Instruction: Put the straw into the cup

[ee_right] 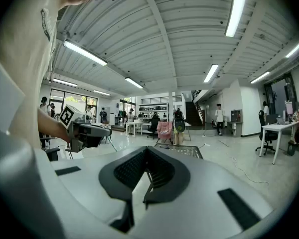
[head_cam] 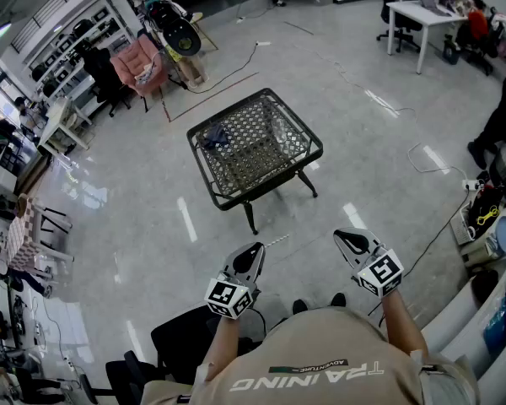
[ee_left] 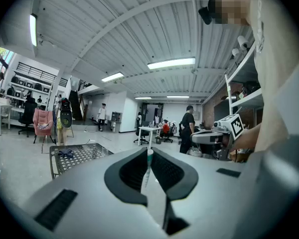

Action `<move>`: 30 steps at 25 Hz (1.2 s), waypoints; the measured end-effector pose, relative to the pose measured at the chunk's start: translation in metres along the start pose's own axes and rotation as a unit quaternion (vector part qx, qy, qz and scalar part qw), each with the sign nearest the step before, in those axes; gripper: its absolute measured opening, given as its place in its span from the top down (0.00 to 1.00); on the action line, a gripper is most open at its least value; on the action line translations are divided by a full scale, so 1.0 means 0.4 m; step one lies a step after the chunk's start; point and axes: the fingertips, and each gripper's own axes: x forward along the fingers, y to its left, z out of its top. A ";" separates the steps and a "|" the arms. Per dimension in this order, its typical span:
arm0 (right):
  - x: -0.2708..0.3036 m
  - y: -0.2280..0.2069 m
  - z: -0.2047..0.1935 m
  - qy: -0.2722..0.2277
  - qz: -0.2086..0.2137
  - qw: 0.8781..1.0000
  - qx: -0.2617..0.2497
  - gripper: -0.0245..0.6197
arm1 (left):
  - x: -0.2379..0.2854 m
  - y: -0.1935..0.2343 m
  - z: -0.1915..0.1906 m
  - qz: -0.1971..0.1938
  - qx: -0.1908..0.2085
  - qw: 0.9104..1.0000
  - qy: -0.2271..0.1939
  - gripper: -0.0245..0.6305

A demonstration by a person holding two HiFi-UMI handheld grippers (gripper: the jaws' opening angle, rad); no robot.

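A thin white straw with teal stripes (ee_left: 146,171) stands pinched between the jaws of my left gripper (ee_left: 148,153). In the head view its end (head_cam: 276,241) pokes out past the left gripper (head_cam: 255,250) toward the upper right. My right gripper (head_cam: 347,237) is held beside it at the same height, and its jaws (ee_right: 146,151) are shut with nothing between them. Both grippers hang over the floor, short of the black mesh table (head_cam: 308,146). No cup shows in any view.
A dark blue crumpled thing (head_cam: 215,137) lies on the mesh table's far left part. A pink chair (head_cam: 142,66) and shelves stand at the back left, a white desk (head_cam: 422,15) at the back right. Cables run across the floor on the right.
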 end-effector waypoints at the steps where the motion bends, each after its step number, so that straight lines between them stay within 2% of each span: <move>1: -0.004 0.002 -0.006 0.001 0.001 1.000 0.001 0.94 | -0.006 -0.002 -0.007 0.002 -0.002 1.000 -0.001 0.91; 6: -0.014 0.026 -0.022 0.005 0.006 1.000 0.000 0.94 | -0.034 0.009 -0.025 0.012 -0.004 1.000 0.001 0.91; 10: -0.011 0.046 -0.005 -0.011 0.009 1.000 0.009 0.94 | -0.046 0.024 -0.026 0.010 -0.005 1.000 0.002 0.91; 20: 0.027 0.078 -0.018 -0.009 -0.022 0.999 0.027 0.94 | -0.031 0.062 -0.014 -0.030 0.008 0.999 0.011 0.91; 25: 0.030 0.116 -0.043 0.021 -0.045 0.999 0.015 0.94 | -0.035 0.111 -0.044 -0.052 -0.004 0.998 0.017 0.91; 30: 0.015 0.115 -0.074 0.060 -0.053 0.997 -0.009 0.94 | -0.016 0.135 -0.057 -0.052 -0.010 0.999 0.014 0.91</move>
